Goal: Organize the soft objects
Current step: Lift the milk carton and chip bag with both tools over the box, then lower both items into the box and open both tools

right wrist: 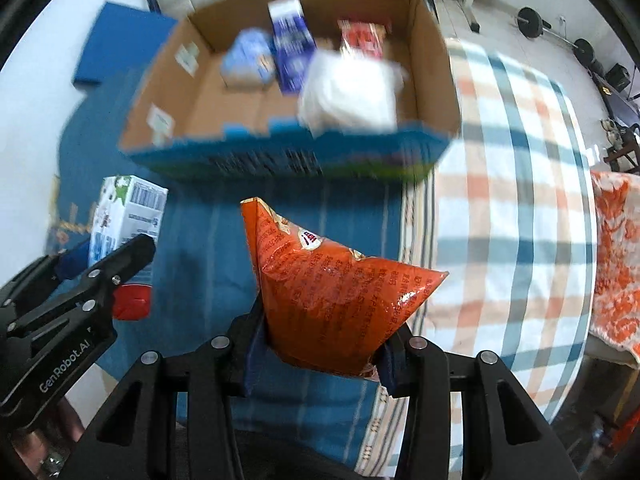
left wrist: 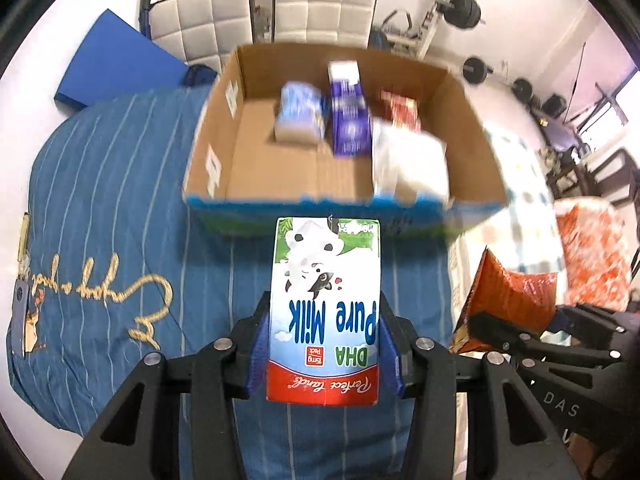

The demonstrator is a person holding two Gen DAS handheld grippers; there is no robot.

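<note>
My left gripper is shut on a "Pure Milk" carton, held just short of the near edge of an open cardboard box. My right gripper is shut on an orange snack bag, held above the blue bedspread near the box. The box holds a pale blue pack, a purple carton, a red pack and a white soft bundle. The milk carton and left gripper show at the left of the right wrist view. The snack bag shows at the right of the left wrist view.
The box rests on a blue striped bedspread. A checked cloth covers the bed to the right. An orange patterned cloth lies at the far right. A blue mat, white chairs and weights stand behind.
</note>
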